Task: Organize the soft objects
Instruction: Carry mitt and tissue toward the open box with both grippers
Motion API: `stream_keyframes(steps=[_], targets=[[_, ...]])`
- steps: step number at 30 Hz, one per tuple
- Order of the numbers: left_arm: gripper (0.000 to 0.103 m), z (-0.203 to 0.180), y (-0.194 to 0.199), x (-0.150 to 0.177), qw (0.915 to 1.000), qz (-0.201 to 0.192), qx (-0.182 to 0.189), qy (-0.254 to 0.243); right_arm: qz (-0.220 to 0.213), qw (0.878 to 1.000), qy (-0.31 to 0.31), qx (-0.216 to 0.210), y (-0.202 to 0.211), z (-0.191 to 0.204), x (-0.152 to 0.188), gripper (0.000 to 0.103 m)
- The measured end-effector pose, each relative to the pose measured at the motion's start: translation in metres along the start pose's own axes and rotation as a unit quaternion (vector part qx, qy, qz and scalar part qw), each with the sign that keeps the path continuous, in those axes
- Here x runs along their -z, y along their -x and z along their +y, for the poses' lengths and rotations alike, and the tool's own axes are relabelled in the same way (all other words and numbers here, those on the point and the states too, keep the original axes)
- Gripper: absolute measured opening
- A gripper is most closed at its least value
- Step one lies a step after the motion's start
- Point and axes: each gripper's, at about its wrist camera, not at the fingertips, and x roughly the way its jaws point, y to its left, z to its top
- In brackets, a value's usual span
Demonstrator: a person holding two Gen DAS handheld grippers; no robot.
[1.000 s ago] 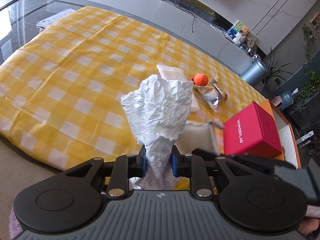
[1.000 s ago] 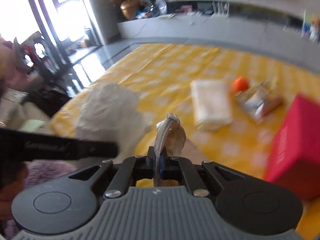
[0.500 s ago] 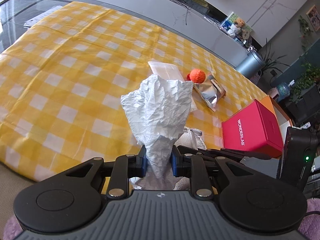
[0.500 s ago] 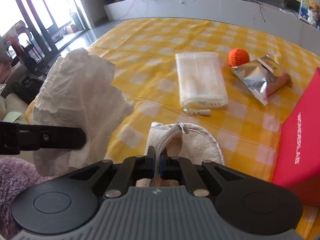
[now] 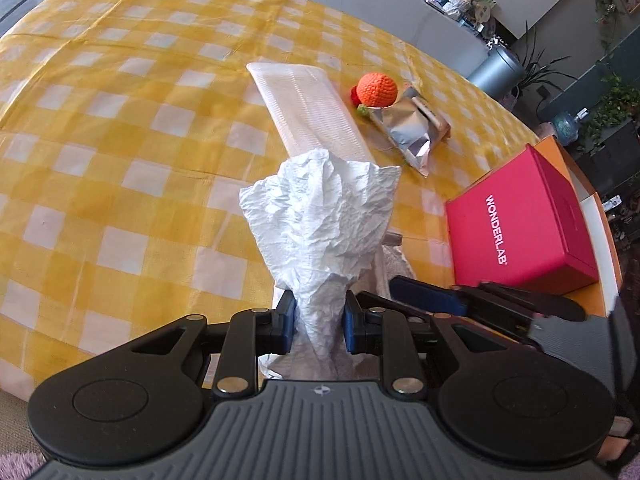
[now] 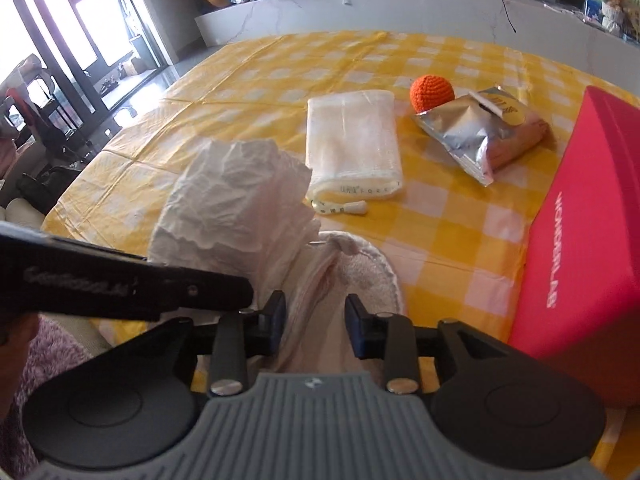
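Both hand-held grippers have dropped closer to the bench and angle steeply down. Left hand-held gripper clamps the crumpled white tissue, which stands upright above its pads. Right hand-held gripper has just been opening; its jaws stand apart around the cream cloth pouch, which lies on the yellow checked cover at the near edge.

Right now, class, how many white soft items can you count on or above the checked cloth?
3: crumpled tissue held in the left hand-held gripper; folded towel pack mid-cloth beside the orange ball; small cloth pouch near the edge. Others may be hidden.
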Motion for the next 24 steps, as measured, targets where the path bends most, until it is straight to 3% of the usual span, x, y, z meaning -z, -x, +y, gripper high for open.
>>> stream_keyframes(steps=[2,3,5,9,11,15,17,18,24], targets=[[0.027,0.001,-0.001,0.000,1.0000,0.001,-0.002,0.002,-0.011,1.000,0.013,0.016,0.006,0.000,0.003,0.052],[0.027,0.000,-0.002,0.000,1.0000,0.001,-0.003,0.001,-0.017,0.999,0.021,0.033,0.007,-0.001,0.004,0.070],[0.027,-0.001,-0.003,0.000,1.0000,0.001,-0.006,-0.001,-0.021,0.998,0.032,0.044,0.003,-0.004,0.006,0.073],[0.027,-0.002,-0.004,0.000,1.0000,0.000,-0.008,0.003,-0.007,1.000,-0.008,0.006,-0.009,-0.018,0.008,0.073],[0.027,0.000,-0.004,0.000,0.9999,0.000,-0.005,0.009,-0.013,1.000,-0.026,-0.003,-0.010,-0.022,0.008,0.066],[0.027,-0.001,-0.004,0.001,0.9999,-0.003,-0.007,0.010,-0.010,0.999,-0.023,-0.028,-0.010,-0.017,0.009,0.037],[0.027,-0.001,-0.003,0.002,0.9999,-0.005,-0.007,0.010,-0.017,1.000,-0.003,-0.016,-0.008,-0.008,0.010,0.028],[0.027,-0.001,-0.003,0.002,0.9999,-0.005,-0.007,0.011,-0.023,1.000,0.010,-0.013,-0.006,-0.003,0.010,0.009],[0.026,0.001,0.014,0.005,0.9995,-0.027,-0.010,0.017,-0.034,0.999,0.018,-0.004,0.003,0.005,0.005,0.005]])
